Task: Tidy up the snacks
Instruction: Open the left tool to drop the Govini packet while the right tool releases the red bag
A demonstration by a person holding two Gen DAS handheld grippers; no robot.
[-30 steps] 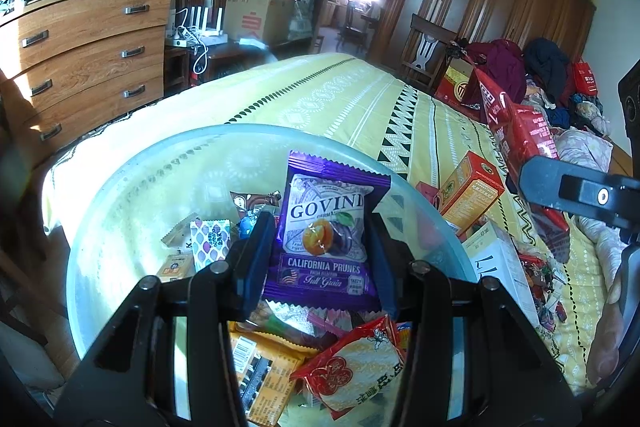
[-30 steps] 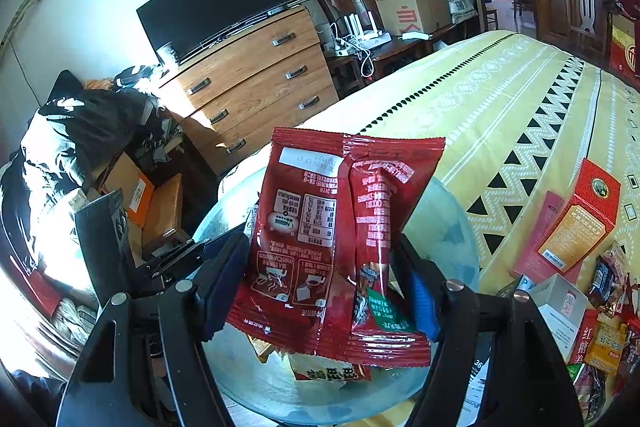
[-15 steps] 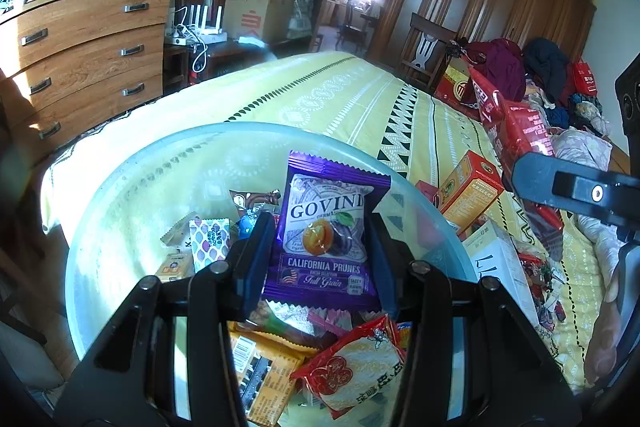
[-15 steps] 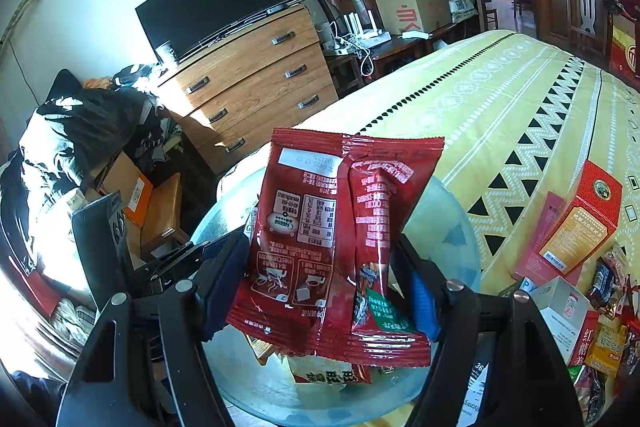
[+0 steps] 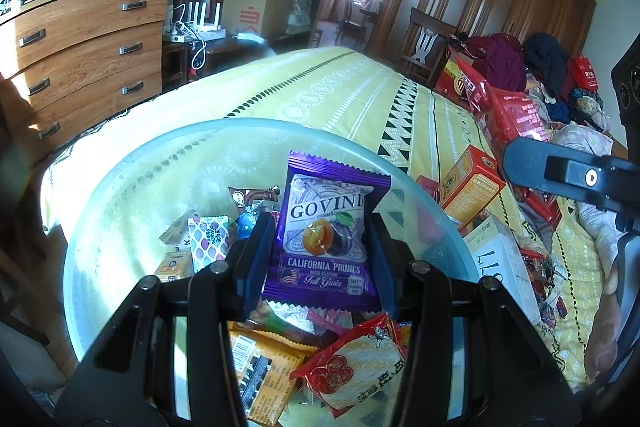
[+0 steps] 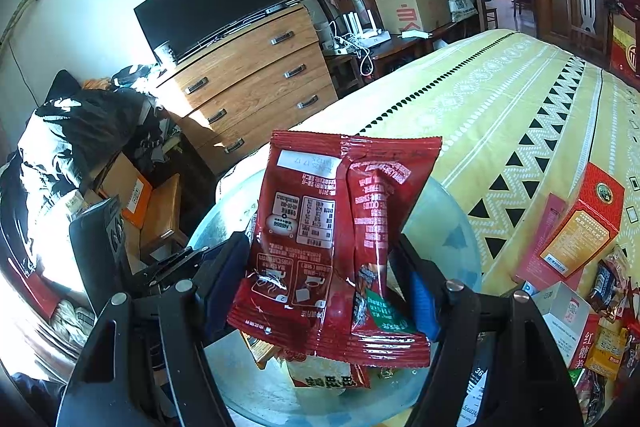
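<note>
Both grippers hold a snack over the big glass bowl that sits on the yellow bed cover. In the left wrist view, the left gripper has its two blue pads pressed on the sides of a purple prune packet, which stands up straight above the snacks already in the bowl. In the right wrist view, the right gripper is clamped on a red coffee sachet pack, also upright and over the bowl. The step in hand looks like dropping each packet into the bowl. To do it well, I think each hand should keep its packet over the middle of the bowl, well away from the rim, go down low, and then let the pads come apart slowly so the packet slides in and does not bounce out. One hand at a time may be safer, since the two grippers are close. The left wrist view shows what is inside the bowl: a small patterned candy pack, an orange packet and a red and white one. The right wrist view hides most of that behind the red pack, but it shows more loose snacks and an orange box waiting on the bed, beside the bowl.
</note>
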